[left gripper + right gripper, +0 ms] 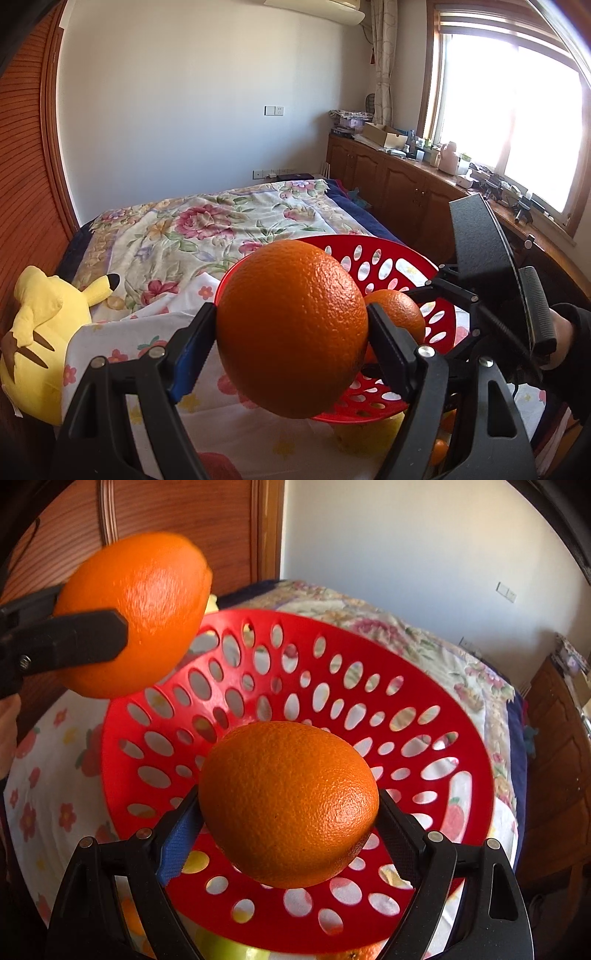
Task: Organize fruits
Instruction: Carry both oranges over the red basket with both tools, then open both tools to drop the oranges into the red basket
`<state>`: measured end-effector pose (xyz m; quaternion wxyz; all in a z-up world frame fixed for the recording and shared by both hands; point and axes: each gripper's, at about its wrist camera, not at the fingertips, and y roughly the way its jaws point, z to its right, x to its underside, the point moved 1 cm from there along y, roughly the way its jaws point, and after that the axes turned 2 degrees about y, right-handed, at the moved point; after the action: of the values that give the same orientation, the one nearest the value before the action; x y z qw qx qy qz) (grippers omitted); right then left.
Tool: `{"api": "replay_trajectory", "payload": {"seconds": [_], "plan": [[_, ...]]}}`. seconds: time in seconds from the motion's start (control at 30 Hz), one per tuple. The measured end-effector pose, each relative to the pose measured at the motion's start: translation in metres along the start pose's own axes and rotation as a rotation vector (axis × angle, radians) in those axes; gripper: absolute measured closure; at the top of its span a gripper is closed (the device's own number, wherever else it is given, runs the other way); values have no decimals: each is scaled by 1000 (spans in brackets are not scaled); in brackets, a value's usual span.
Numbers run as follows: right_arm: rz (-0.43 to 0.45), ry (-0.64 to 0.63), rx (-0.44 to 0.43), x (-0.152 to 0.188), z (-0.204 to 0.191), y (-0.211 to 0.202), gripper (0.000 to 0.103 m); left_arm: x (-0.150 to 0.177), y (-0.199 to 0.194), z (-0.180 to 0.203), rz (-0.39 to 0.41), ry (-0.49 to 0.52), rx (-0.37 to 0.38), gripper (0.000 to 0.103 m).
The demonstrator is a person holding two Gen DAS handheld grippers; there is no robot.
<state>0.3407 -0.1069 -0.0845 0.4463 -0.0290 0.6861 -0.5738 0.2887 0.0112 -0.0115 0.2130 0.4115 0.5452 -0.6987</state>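
Note:
My left gripper [291, 332] is shut on a large orange [291, 343] and holds it at the near-left rim of a red perforated basket [388, 258]. My right gripper [288, 819] is shut on a second orange [288, 805] and holds it over the inside of the basket [332, 709]. The right gripper's orange also shows in the left wrist view [399, 314], behind the first. The left gripper's orange shows at the upper left of the right wrist view [140, 613], above the basket rim. The basket holds nothing else that I can see.
The basket stands on a bed with a floral sheet [207, 229]. A yellow plush toy [40, 332] lies at the left. More oranges [439, 450] and a green fruit [236, 950] lie under the basket's near edge. Wooden cabinets [399, 177] run along the right.

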Motion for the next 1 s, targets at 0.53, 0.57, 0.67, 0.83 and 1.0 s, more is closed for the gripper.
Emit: {"api": "replay_trajectory", "payload": {"seconds": [0.53,0.57,0.67,0.83,1.0], "plan": [[-140,63,-83,-7,9,34,12,-1,16,6,-52,25,-7,24],[-148,63,-82,-8,9,35,12,0,16,6,-52,26,-7,24],[-128,55,-73,-15,10,31,11,0,17,7,-56,29,-9,24],[-86,71,-53,-22,22,17,11,1,22,10,-72,46,-5,24],[-27,101,-17,-14,30,-1,11,5,42,17,-137,77,-15,23]]}}
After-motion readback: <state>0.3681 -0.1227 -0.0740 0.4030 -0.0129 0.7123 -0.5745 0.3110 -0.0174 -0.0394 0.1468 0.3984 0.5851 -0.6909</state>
